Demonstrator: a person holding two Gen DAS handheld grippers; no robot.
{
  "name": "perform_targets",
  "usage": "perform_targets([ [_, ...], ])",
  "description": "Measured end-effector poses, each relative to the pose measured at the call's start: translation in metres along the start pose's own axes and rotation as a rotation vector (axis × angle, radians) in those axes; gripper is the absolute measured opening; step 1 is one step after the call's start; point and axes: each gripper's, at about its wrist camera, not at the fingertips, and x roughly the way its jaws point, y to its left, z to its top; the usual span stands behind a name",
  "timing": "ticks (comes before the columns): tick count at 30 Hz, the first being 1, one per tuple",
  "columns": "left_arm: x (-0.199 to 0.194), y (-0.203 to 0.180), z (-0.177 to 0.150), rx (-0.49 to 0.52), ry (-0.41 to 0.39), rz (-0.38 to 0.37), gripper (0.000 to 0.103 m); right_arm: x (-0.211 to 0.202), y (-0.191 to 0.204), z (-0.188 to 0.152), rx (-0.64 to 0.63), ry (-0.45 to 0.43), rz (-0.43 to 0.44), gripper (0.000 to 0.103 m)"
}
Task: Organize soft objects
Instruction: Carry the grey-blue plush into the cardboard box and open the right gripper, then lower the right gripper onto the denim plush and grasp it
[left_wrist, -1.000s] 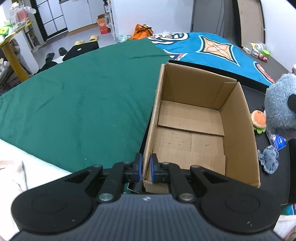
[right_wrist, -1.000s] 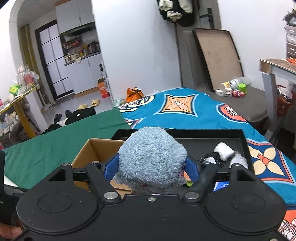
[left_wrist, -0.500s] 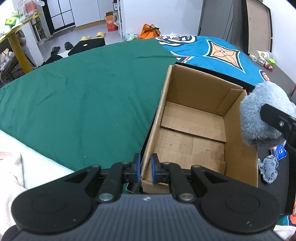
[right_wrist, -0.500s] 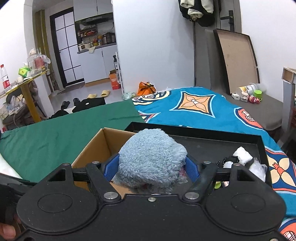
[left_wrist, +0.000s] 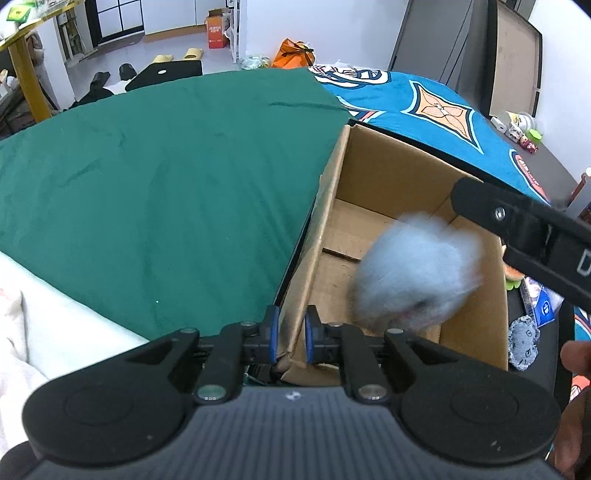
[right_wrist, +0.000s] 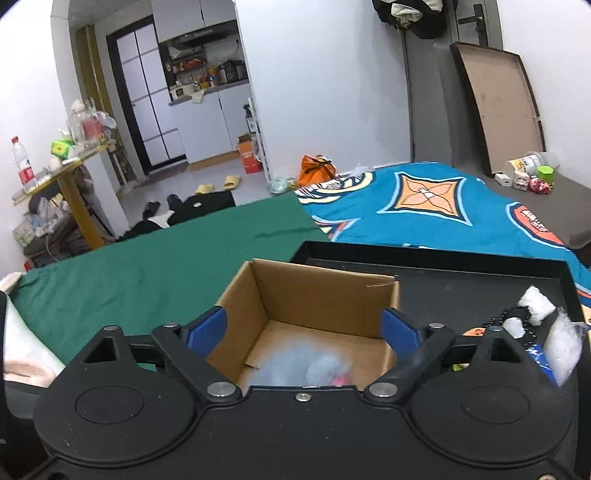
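Observation:
An open cardboard box (left_wrist: 373, 173) stands on a black tray. My left gripper (left_wrist: 290, 334) is shut on the box's near left wall. A fluffy blue-grey plush toy (left_wrist: 413, 273) is blurred with motion inside the box; it also shows in the right wrist view (right_wrist: 299, 365) on the box floor. My right gripper (right_wrist: 303, 328) is open and empty above the box (right_wrist: 317, 295); one finger (left_wrist: 517, 229) reaches over the box's right wall in the left wrist view.
The black tray (right_wrist: 461, 284) holds a small grey plush (left_wrist: 522, 343), a burger toy (left_wrist: 513, 275), white soft items (right_wrist: 535, 306) and a blue packet (left_wrist: 543, 302). Green cloth (left_wrist: 166, 184) lies left, a blue patterned blanket (right_wrist: 424, 206) behind.
My right gripper moved over the box and opened; the blue-grey plush left its fingers and dropped into the box. My left gripper kept its hold on the box wall.

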Motion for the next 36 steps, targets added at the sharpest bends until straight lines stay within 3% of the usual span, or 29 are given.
perform_targets([
  [12, -0.004, 0.0, 0.001, 0.008, -0.004, 0.011, 0.022, -0.019, -0.022, -0.009, 0.055, 0.033, -0.072, 0.091],
  [22, -0.013, -0.013, 0.002, 0.067, -0.027, 0.02, 0.055, -0.026, -0.044, -0.017, 0.11, 0.049, -0.176, 0.094],
  [28, -0.014, -0.022, 0.004, 0.107, -0.041, 0.047, 0.064, -0.03, -0.063, -0.039, 0.193, 0.066, -0.234, 0.094],
  [36, -0.01, -0.032, 0.002, 0.145, -0.024, 0.068, 0.067, -0.024, -0.086, -0.053, 0.248, 0.101, -0.33, 0.094],
])
